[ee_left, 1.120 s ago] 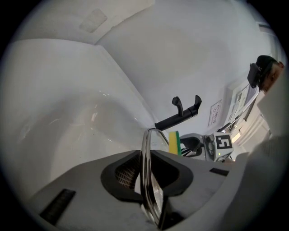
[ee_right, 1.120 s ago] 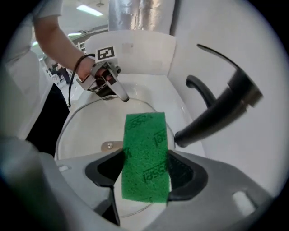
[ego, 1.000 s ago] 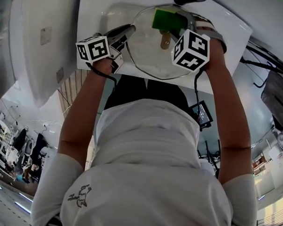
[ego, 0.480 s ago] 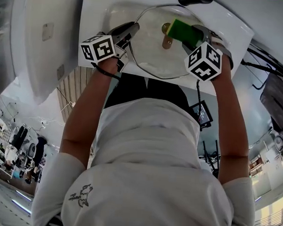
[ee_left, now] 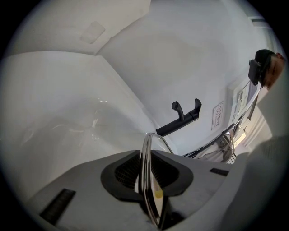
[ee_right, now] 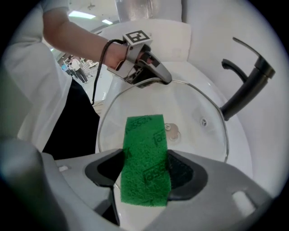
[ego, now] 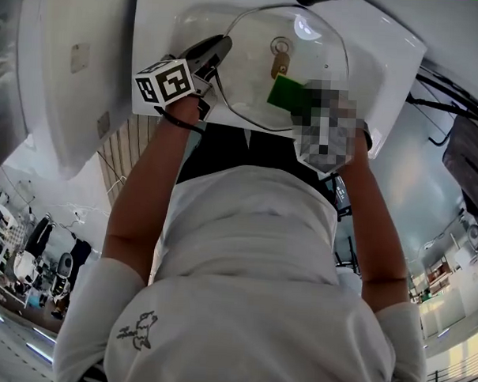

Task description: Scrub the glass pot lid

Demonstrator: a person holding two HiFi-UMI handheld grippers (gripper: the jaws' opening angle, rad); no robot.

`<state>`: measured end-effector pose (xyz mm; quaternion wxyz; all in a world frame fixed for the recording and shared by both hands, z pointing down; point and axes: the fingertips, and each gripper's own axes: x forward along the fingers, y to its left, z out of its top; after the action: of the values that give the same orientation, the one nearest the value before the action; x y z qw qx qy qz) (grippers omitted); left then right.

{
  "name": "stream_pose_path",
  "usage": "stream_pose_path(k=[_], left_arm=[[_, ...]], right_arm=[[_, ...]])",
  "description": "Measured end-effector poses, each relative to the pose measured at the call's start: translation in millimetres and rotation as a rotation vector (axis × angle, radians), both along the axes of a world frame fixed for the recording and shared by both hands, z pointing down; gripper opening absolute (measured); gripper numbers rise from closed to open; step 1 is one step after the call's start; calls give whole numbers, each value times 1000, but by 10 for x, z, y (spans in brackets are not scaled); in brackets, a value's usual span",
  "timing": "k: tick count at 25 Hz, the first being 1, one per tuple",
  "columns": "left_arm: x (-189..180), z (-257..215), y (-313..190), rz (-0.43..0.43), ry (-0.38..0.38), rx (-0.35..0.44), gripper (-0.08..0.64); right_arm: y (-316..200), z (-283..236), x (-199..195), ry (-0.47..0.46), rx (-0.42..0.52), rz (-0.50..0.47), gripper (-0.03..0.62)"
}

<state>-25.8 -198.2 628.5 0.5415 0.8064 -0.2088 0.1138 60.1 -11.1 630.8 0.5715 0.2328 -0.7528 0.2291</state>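
Observation:
The round glass pot lid (ego: 260,68) with a metal rim hangs tilted over the white sink (ego: 387,50). My left gripper (ego: 216,51) is shut on the lid's rim at its left side; in the left gripper view the rim (ee_left: 146,180) runs edge-on between the dark pads. My right gripper (ee_right: 145,173) is shut on a green scouring pad (ee_right: 145,158). That pad lies flat against the glass, on the near side of the lid's centre knob fitting (ee_right: 171,131). In the head view the green pad (ego: 287,93) shows below the knob (ego: 280,57).
A black faucet (ee_right: 246,88) stands at the far side of the sink, also in the left gripper view as the faucet (ee_left: 183,119). The person's torso and both forearms fill the lower head view. White wall panels rise on the left.
My right gripper has swept the green pad across the lid, from the far part by the knob to the near right part. The left gripper has kept its hold on the rim.

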Motion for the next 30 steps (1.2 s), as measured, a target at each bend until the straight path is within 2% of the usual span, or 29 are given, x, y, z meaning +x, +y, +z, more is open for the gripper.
stream_pose_path(k=[3, 6, 10, 15, 21, 24, 28, 30], left_arm=[[5, 0, -3, 10, -6, 5, 64], [4, 10, 11, 28, -15, 9, 64], [3, 20, 21, 42, -21, 7, 64], [-7, 17, -26, 51, -35, 23, 63], [38, 11, 42, 67, 9, -25, 63], [53, 26, 55, 70, 10, -38, 63], [36, 43, 30, 62, 6, -36, 63], [22, 40, 17, 51, 6, -34, 63]], right_arm=[[61, -54, -224, -42, -20, -59, 296], [-118, -160, -609, -116, 28, -121, 296], [-144, -67, -882, -110, 38, -245, 296], [37, -60, -585, -113, -11, -214, 295], [127, -43, -100, 3, -45, -252, 295], [-23, -77, 212, 50, -43, -194, 295], [-410, -154, 594, 120, 38, -40, 296], [-528, -92, 658, 127, 56, 57, 296]])
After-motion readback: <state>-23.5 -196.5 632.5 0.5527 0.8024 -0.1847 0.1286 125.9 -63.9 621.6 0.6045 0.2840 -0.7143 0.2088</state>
